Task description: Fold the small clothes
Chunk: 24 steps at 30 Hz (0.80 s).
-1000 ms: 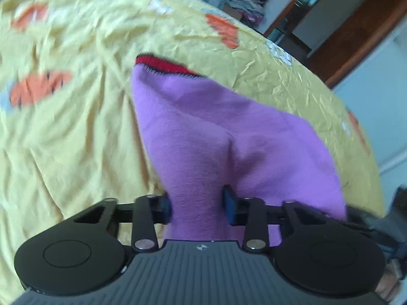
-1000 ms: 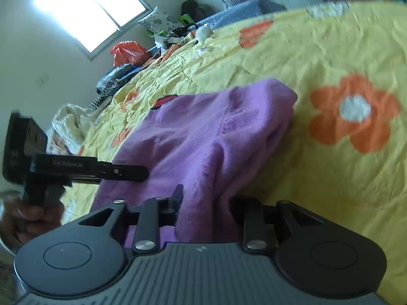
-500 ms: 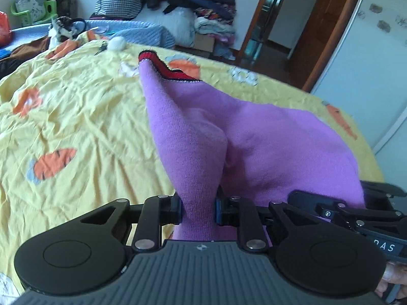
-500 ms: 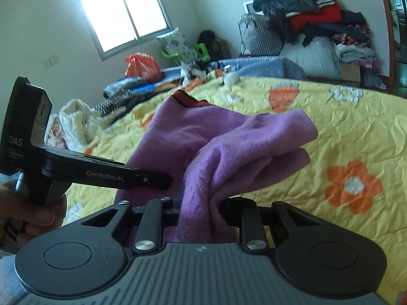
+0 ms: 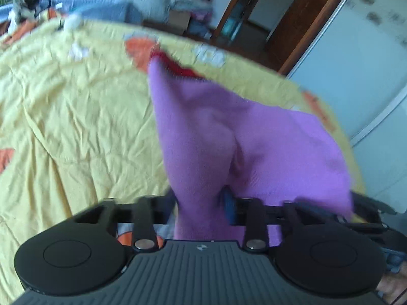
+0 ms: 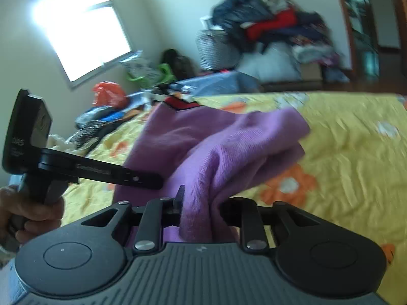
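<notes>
Purple garment, mid-fold, lifted at two points

Item: purple knit garment [image 5: 254, 137] with red trim [image 5: 183, 67], draped over a yellow flowered bedspread [image 5: 76, 117]. One end is raised and bunched near both cameras; the trimmed end lies farther off on the bed.

Left tool [image 5: 201, 203]: jaws are opening, with a gather of purple cloth between them. Whether the pads press on it at this moment cannot be told. In the right wrist view this tool [image 6: 142, 178] is seen from the side, its tip against the cloth, carried in a hand [image 6: 28, 211].

Right tool [image 6: 203, 207]: jaws are opening, with a thick fold of the cloth between them; firm contact cannot be told here either.

Progress: judged partial. A raised, doubled flap is seen, but no flat, squared fold. Laying the flap down and smoothing it are judged left to do.

Edges and room: the far edge of the bed is seen just beyond the trim, with floor past it. Broad bare bedspread is available on both sides of the garment. Piled clothes [image 6: 274, 23] stand well apart, by the wall.
</notes>
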### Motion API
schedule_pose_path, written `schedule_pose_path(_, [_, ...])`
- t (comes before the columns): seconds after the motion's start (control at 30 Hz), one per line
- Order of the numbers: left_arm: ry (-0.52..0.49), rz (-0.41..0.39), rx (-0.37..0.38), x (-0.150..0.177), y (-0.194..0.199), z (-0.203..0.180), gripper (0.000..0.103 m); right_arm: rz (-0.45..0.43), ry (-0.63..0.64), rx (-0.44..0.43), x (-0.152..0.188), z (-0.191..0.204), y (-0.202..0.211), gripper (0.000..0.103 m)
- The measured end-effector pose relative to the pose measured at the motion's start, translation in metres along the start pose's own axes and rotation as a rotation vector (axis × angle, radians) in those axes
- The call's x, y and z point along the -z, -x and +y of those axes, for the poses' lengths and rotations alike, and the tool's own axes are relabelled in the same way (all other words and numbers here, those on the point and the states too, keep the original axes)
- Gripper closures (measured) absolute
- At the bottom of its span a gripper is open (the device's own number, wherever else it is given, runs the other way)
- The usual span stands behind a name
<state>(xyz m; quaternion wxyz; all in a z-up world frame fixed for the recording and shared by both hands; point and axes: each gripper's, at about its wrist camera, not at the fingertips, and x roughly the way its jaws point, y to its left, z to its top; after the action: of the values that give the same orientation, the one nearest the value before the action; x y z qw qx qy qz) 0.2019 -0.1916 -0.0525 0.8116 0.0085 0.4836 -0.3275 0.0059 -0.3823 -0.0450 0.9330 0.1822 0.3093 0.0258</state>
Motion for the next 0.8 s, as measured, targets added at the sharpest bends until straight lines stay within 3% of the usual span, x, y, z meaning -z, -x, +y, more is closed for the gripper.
schedule_pose_path(0.07, [0.009,0.011,-0.031,0.011,-0.007,0.014,0.059,0.053,-0.026,0.130,0.015,-0.013,-0.011,0.007])
schedule_pose_path(0.13, [0.013,0.022,0.054,0.032,0.003,0.027,0.056,0.038,0.006,0.126,0.034,-0.017,0.004,0.009])
schedule_pose_path(0.2, [0.011,0.014,0.101,0.060,0.018,0.035,0.045,-0.001,-0.021,0.124,0.056,-0.027,0.030,0.009])
schedule_pose_path(0.23, [0.012,0.023,0.122,0.074,0.023,0.038,0.034,-0.011,-0.032,0.102,0.067,-0.033,0.041,0.009])
schedule_pose_path(0.27, [0.023,0.039,0.139,0.088,0.027,0.040,0.031,-0.017,-0.057,0.099,0.077,-0.040,0.048,0.009])
schedule_pose_path(0.37, [0.060,0.095,0.195,0.118,0.026,0.043,0.030,-0.014,-0.158,0.054,0.102,-0.062,0.061,0.009])
schedule_pose_path(0.5, [0.093,0.128,0.225,0.137,0.015,0.033,0.033,0.009,-0.229,-0.025,0.119,-0.076,0.045,0.009])
schedule_pose_path(0.53, [0.107,0.108,0.223,0.140,0.015,0.031,0.041,0.014,-0.240,-0.066,0.123,-0.077,0.040,0.011])
schedule_pose_path(0.57, [0.115,0.109,0.229,0.143,0.012,0.029,0.066,0.019,-0.237,-0.094,0.125,-0.075,0.036,0.017])
schedule_pose_path(0.67, [0.171,0.126,0.256,0.150,0.001,0.034,0.086,0.042,-0.159,-0.108,0.120,-0.061,0.021,0.019])
schedule_pose_path(0.73, [0.216,0.134,0.265,0.150,0.003,0.040,0.087,0.083,-0.196,-0.136,0.114,-0.062,0.013,0.075])
schedule_pose_path(0.77, [0.230,0.132,0.273,0.148,0.006,0.043,0.088,0.070,-0.184,-0.138,0.113,-0.060,0.015,0.088])
schedule_pose_path(0.8, [0.236,0.128,0.274,0.146,0.011,0.046,0.088,0.062,-0.163,-0.129,0.112,-0.056,0.018,0.088])
